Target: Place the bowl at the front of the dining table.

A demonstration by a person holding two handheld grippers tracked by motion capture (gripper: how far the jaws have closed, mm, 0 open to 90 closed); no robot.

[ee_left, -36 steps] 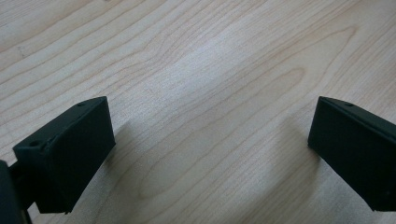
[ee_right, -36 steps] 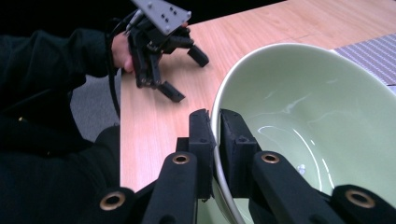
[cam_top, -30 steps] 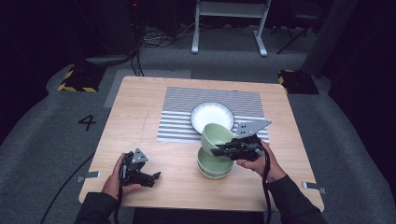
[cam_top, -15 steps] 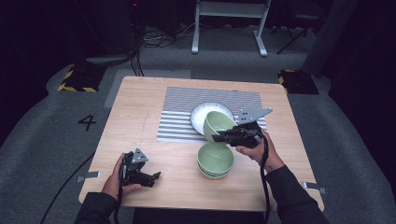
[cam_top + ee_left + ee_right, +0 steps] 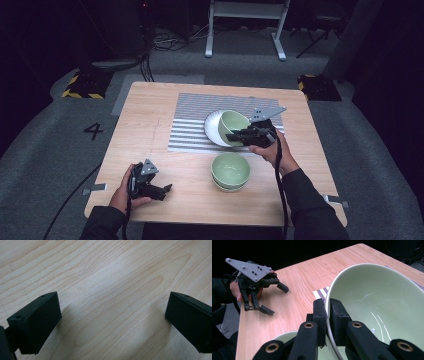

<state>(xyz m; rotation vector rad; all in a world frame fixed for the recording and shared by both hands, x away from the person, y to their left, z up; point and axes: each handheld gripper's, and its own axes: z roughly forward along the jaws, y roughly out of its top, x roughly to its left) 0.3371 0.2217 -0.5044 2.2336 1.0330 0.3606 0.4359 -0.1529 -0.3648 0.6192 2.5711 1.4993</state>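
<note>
My right gripper (image 5: 236,135) (image 5: 327,315) is shut on the rim of a pale green bowl (image 5: 231,126) (image 5: 382,305), which hangs tilted in the air above the white plate (image 5: 212,128) on the striped mat (image 5: 192,120). A stack of green bowls (image 5: 230,171) sits on the wood in front of it, their rim at the bottom of the right gripper view (image 5: 284,336). My left gripper (image 5: 163,190) (image 5: 112,322) rests near the table's front left, open, with bare wood between its jaws; it also shows far off (image 5: 272,298).
The wooden table (image 5: 150,110) has free room along its left side and far corners. The striped mat lies across the far middle. Beyond the table stand a metal frame (image 5: 245,20) and cables on the grey floor.
My right gripper has lifted the green bowl off the stack and carried it away from the person, over the white plate. The left gripper has stayed put.
</note>
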